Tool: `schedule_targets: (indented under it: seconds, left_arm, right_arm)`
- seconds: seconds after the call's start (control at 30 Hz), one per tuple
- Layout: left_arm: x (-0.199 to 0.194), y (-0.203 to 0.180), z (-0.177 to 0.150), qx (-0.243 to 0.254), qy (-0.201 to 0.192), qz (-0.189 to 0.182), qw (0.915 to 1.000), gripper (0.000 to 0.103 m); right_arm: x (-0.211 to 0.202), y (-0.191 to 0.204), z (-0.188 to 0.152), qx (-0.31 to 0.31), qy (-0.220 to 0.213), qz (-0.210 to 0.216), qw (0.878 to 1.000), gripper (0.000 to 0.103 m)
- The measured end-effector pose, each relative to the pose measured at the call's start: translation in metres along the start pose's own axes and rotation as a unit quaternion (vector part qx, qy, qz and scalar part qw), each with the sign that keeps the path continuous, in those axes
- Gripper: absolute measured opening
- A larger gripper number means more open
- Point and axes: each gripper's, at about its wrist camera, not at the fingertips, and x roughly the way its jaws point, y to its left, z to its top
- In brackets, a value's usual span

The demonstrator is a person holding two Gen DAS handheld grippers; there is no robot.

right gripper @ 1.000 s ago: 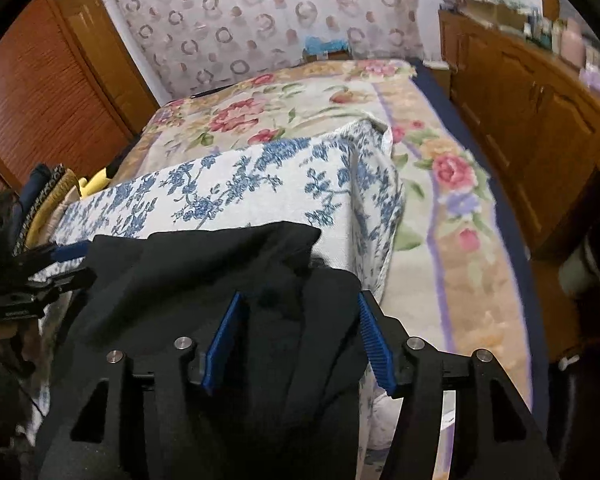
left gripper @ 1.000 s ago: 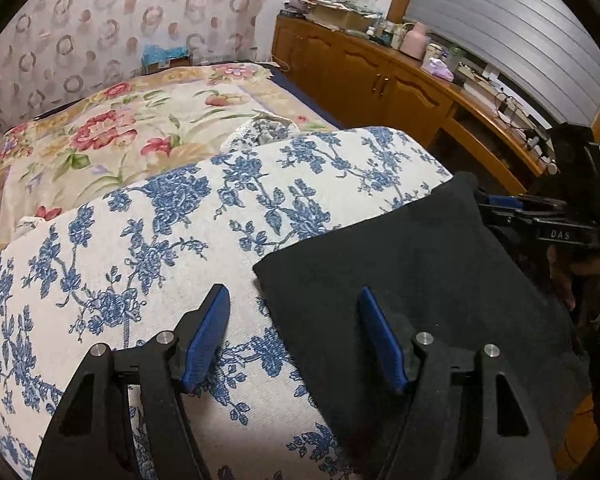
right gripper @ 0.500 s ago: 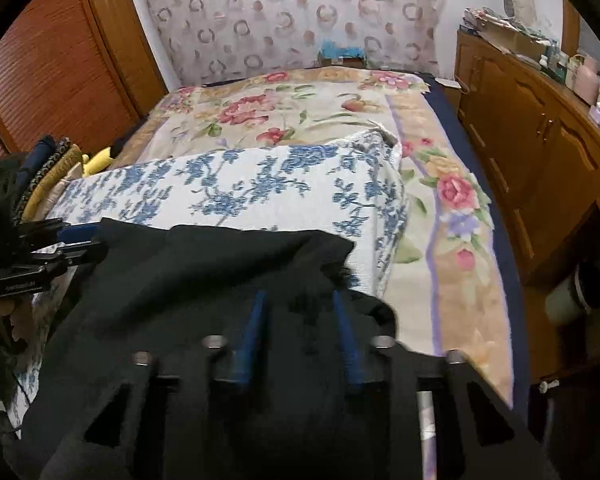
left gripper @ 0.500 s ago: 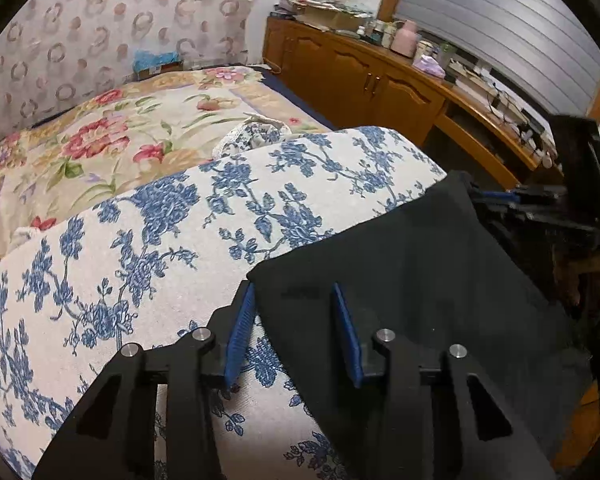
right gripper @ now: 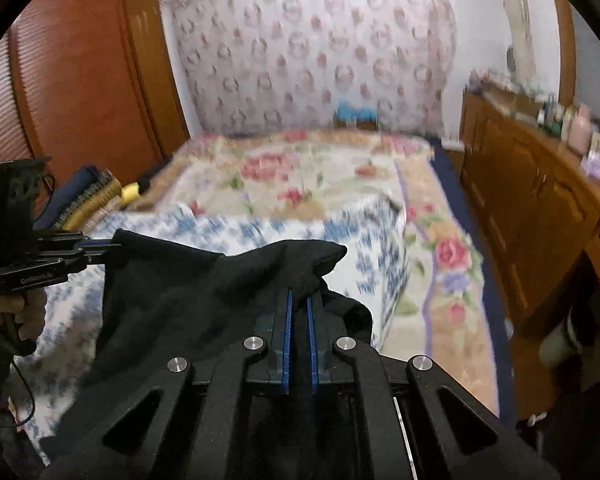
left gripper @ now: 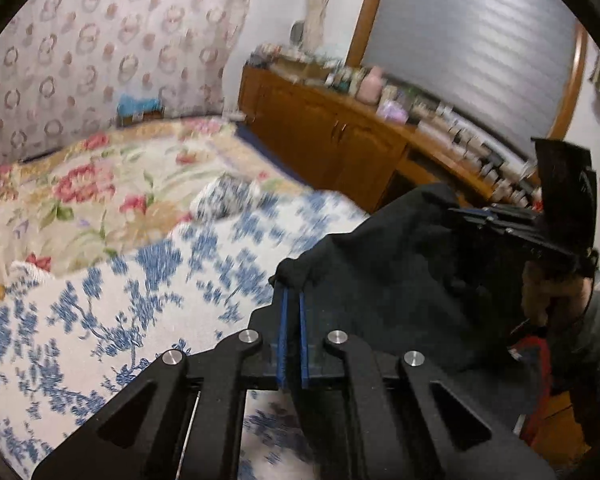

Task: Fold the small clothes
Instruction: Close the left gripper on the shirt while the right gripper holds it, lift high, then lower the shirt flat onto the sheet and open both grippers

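Observation:
A black garment (left gripper: 396,272) hangs stretched between my two grippers above the blue-flowered white cloth (left gripper: 100,320). My left gripper (left gripper: 292,296) is shut on one corner of it. My right gripper (right gripper: 299,300) is shut on the other corner of the black garment (right gripper: 188,292). Each gripper shows in the other's view: the right one (left gripper: 496,220) at the far right, the left one (right gripper: 96,246) at the far left. The garment's lower part droops toward me.
The blue-flowered cloth (right gripper: 320,236) covers a raised surface at the foot of a bed with a rose-patterned spread (right gripper: 300,176). A wooden cabinet (left gripper: 340,136) with many small items runs along the right. Folded fabrics (right gripper: 88,196) lie at the left by a wooden wardrobe (right gripper: 80,80).
Both grippers closed on the garment's corners and lifted it off the blue-flowered cloth. The garment now hangs between them instead of lying flat.

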Motion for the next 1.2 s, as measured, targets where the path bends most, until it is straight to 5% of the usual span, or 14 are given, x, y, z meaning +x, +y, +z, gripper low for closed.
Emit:
schedule_targets:
  seconds: [0.23,0.7,0.9,1.07,1.2]
  left_arm:
    - [-0.090,-0.029,0.018,0.027,-0.100,-0.012,0.9946,0.005]
    - [-0.259,-0.052,0.030,0.078,-0.254,0.041,0.9631,0.005]
    - [-0.298,-0.047,0.024,0.083,-0.263,0.081,0.9577,0.005]
    - [-0.309,-0.024,0.013,0.068,-0.264,0.101,0.9568,0.005]
    - [-0.282,0.014,0.014,0.039,-0.235,0.129,0.9626,0.005]
  right_arm:
    - [-0.089,0.045,0.015,-0.027,-0.106,-0.005,0.994,0.006]
    - [-0.213,0.143,0.038,-0.091,-0.258,0.006,0.962,0.006]
    - [-0.233,0.172,0.031,-0.112,-0.272,0.040,0.955,0.006]
    - [-0.226,0.153,0.027,-0.116,-0.260,0.061,0.957,0.006]
    - [-0.204,0.114,0.041,-0.117,-0.234,0.068,0.963,0.006]
